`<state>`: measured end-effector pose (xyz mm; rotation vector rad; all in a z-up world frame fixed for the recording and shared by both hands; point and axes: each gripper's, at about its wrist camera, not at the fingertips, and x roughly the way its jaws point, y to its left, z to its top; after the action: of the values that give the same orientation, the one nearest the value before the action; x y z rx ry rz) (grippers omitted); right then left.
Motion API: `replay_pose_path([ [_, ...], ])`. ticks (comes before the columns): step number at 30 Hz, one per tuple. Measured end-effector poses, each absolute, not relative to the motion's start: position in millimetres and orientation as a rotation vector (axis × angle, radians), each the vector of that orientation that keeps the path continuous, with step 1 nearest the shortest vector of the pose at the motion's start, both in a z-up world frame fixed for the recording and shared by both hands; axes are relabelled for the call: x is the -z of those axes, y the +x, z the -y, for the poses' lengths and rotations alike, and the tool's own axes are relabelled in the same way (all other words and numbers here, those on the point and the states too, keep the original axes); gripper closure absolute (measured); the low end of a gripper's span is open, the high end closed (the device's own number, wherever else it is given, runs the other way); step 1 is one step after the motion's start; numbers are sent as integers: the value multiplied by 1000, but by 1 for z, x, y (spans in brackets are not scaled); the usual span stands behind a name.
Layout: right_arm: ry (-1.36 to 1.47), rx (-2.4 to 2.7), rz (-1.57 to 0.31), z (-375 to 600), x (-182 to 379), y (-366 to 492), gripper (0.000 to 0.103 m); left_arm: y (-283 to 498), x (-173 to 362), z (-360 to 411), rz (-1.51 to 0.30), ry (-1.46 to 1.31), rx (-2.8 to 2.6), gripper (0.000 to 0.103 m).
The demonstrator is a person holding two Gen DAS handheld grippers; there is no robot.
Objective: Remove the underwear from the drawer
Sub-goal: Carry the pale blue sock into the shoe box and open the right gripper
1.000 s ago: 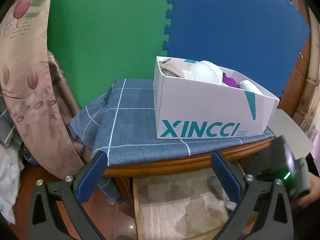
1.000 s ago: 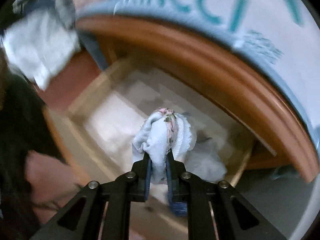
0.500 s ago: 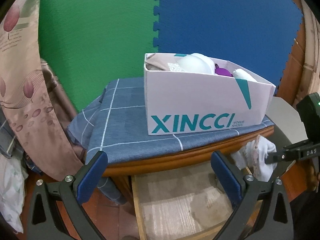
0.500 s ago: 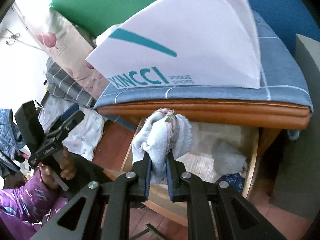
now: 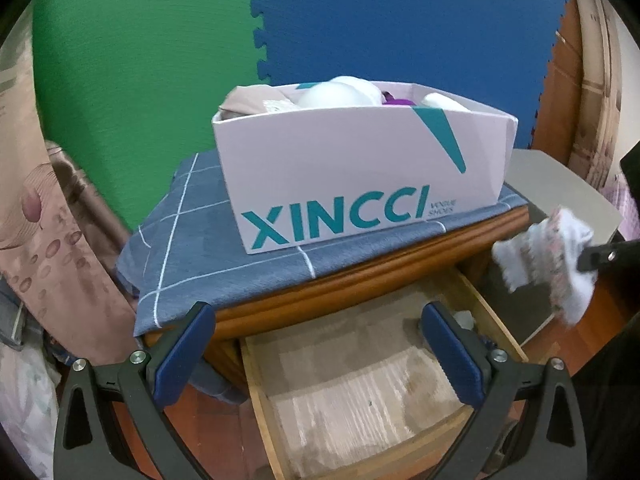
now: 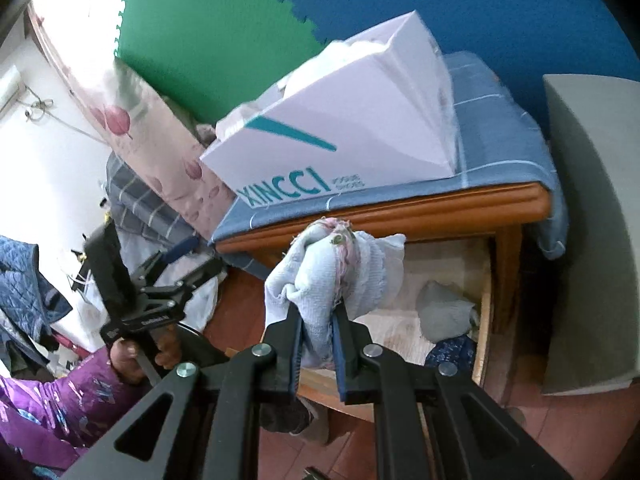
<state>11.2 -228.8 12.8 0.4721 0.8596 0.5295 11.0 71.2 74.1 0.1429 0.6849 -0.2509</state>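
Where the right wrist view looked down, the right gripper (image 6: 316, 320) was clamped on bunched white underwear (image 6: 332, 276), held in the air above the open drawer (image 6: 486, 280). From the left wrist view, the same underwear (image 5: 548, 256) hung to the right of the worktop (image 5: 360, 288), and the gripper holding it was cut off at the frame edge. A grey garment (image 6: 444, 312) and a blue patterned item (image 6: 452, 352) lay in the drawer's right corner, partly hidden. The left gripper (image 5: 320, 344) stood wide apart and empty before the drawer (image 5: 352, 392). A shoe box (image 5: 360, 176), contents only partly visible, sat on a blue cloth (image 5: 192, 236).
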Motion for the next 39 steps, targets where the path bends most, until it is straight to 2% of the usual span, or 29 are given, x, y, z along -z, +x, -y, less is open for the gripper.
replay_pose_path([
  [18, 497, -589, -723, 237, -32, -9, 90, 12, -60, -41, -728, 248, 273, 1],
  [24, 521, -620, -650, 239, -62, -6, 90, 11, -56, -32, -736, 279, 297, 1],
  [32, 407, -611, -569, 222, -153, 57, 90, 10, -56, -30, -732, 297, 302, 1],
  [39, 297, -514, -681, 192, -161, 140, 90, 11, -55, -33, -751, 288, 295, 1],
])
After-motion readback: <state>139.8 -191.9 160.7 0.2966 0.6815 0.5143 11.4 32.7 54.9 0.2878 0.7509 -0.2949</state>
